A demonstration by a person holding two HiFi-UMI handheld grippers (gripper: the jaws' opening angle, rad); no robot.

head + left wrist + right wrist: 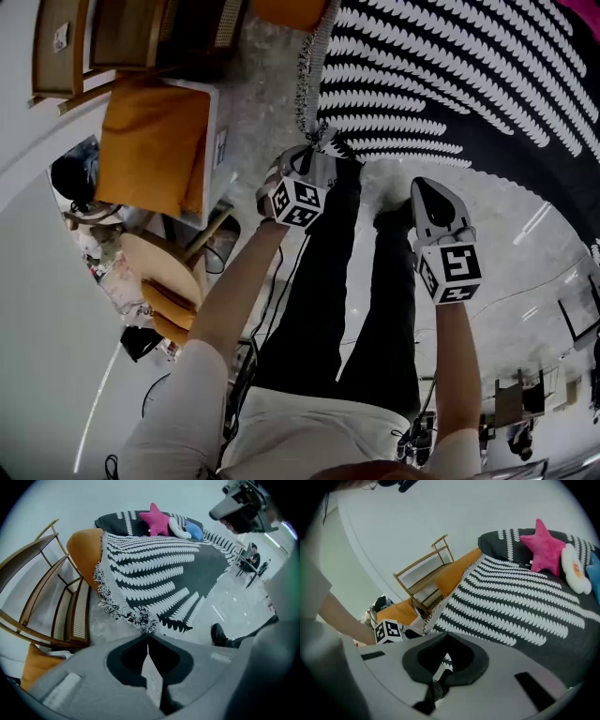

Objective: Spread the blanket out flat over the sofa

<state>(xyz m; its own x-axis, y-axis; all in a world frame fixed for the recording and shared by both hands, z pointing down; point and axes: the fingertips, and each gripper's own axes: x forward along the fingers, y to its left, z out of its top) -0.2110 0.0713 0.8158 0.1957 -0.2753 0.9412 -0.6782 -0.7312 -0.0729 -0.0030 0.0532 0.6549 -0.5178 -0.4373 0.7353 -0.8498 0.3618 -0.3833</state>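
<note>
Pale floor (506, 253) fronting a sofa (258, 103), its soft, light blanket (450, 75) at twelve o'clock: left gripper (314, 152) clamps the fringed corner (309, 103); right gripper (427, 187), jaws together and empty, should take the three-o'clock edge.

light: bright, even | edges: fisheye-warped, dark corners | blur: slight

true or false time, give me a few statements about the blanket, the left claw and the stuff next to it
1. A pink star sits at the far end of the blanket. True.
2. The left claw is wide open and empty. False: it is shut on the blanket's fringed corner.
3. The blanket is plain orange. False: it is dark with rows of white marks; the cushion beside it is orange.
4. A wooden chair stands beside the blanket's fringed edge. True.
</note>
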